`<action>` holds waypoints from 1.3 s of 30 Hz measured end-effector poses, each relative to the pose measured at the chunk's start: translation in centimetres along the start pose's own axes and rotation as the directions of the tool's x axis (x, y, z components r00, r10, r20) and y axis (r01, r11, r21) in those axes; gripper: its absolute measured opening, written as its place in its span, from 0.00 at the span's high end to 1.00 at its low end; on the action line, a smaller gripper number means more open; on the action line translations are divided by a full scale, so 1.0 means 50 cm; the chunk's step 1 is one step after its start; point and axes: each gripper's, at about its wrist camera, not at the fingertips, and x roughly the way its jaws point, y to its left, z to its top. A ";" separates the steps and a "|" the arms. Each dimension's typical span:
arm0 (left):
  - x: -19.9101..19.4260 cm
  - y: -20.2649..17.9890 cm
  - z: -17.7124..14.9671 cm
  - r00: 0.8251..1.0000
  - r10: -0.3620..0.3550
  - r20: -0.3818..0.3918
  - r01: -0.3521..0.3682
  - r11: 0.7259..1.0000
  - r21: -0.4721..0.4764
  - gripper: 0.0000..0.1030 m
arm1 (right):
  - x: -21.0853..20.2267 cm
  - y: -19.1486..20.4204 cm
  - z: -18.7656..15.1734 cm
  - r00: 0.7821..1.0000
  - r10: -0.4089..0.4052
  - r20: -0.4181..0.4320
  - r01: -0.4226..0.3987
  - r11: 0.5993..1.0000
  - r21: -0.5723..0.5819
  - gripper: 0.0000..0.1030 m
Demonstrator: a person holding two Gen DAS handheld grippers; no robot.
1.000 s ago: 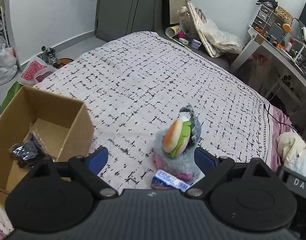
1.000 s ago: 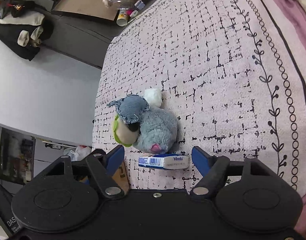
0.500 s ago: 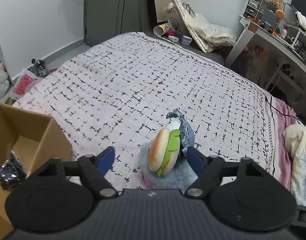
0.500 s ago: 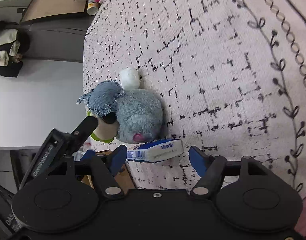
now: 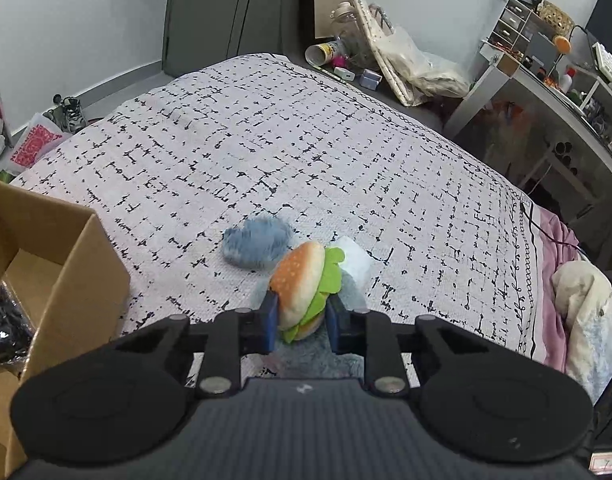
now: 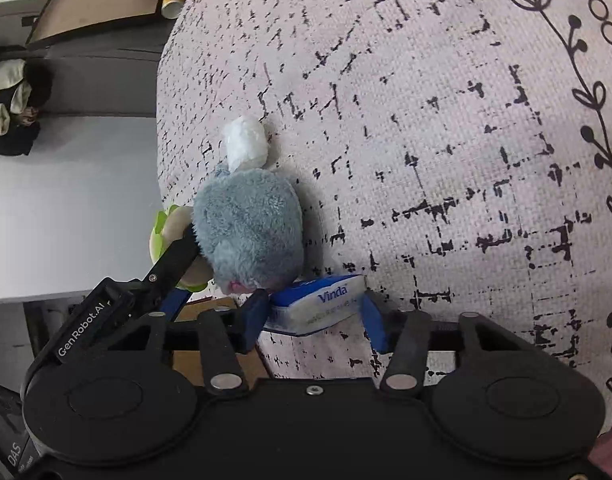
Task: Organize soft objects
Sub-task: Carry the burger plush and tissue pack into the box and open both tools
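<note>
A grey plush toy [image 6: 250, 236] with a plush burger [image 5: 302, 288] on its front lies on the patterned bed cover [image 5: 306, 140]. My left gripper [image 5: 301, 320] has both blue pads against the burger's sides, and its jaws are still closing. The toy's fluffy ear [image 5: 254, 246] looks blurred. Just in front of the toy lies a blue and white Vinda tissue pack [image 6: 318, 304]. My right gripper [image 6: 312, 316] spans it lengthwise with a pad touching each end, and its jaws are closing too. In the right wrist view, one of the left gripper's fingers [image 6: 174, 256] shows beside the toy.
An open cardboard box [image 5: 58, 248] stands at the left with a black bundle [image 5: 2, 328] inside. A pink blanket and a white cloth [image 5: 578, 312] lie at the bed's right edge. A cluttered desk [image 5: 546, 92] and bags stand beyond the bed.
The left gripper came forward and its jaws closed in on the plush burger. The right gripper sank to the tissue pack and its jaws narrowed onto the pack's ends. The toy's ear swung left.
</note>
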 end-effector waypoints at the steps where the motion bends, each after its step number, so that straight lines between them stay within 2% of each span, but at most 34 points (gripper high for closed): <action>1: -0.004 0.003 0.000 1.000 -0.001 0.001 0.001 1.000 -0.005 0.77 | -0.001 0.003 -0.002 1.000 -0.003 0.003 0.003 1.000 -0.010 0.57; 3: -0.015 0.012 0.001 1.000 -0.005 0.006 0.006 1.000 -0.017 0.77 | -0.004 0.012 -0.008 1.000 -0.008 0.010 0.008 0.999 -0.034 0.62; 9: -0.054 0.036 -0.003 1.000 -0.013 0.018 0.013 0.999 -0.039 0.77 | -0.019 0.034 -0.019 0.999 0.002 0.035 0.002 0.994 -0.112 0.66; 30: -0.230 0.163 -0.005 0.994 0.018 0.107 -0.009 0.996 -0.089 0.77 | -0.085 0.113 -0.076 0.990 0.079 0.116 -0.038 0.948 -0.316 0.67; 39: -0.279 0.230 -0.013 0.992 0.052 0.119 -0.037 0.992 -0.124 0.77 | -0.106 0.147 -0.109 0.983 0.116 0.145 -0.045 0.907 -0.418 0.67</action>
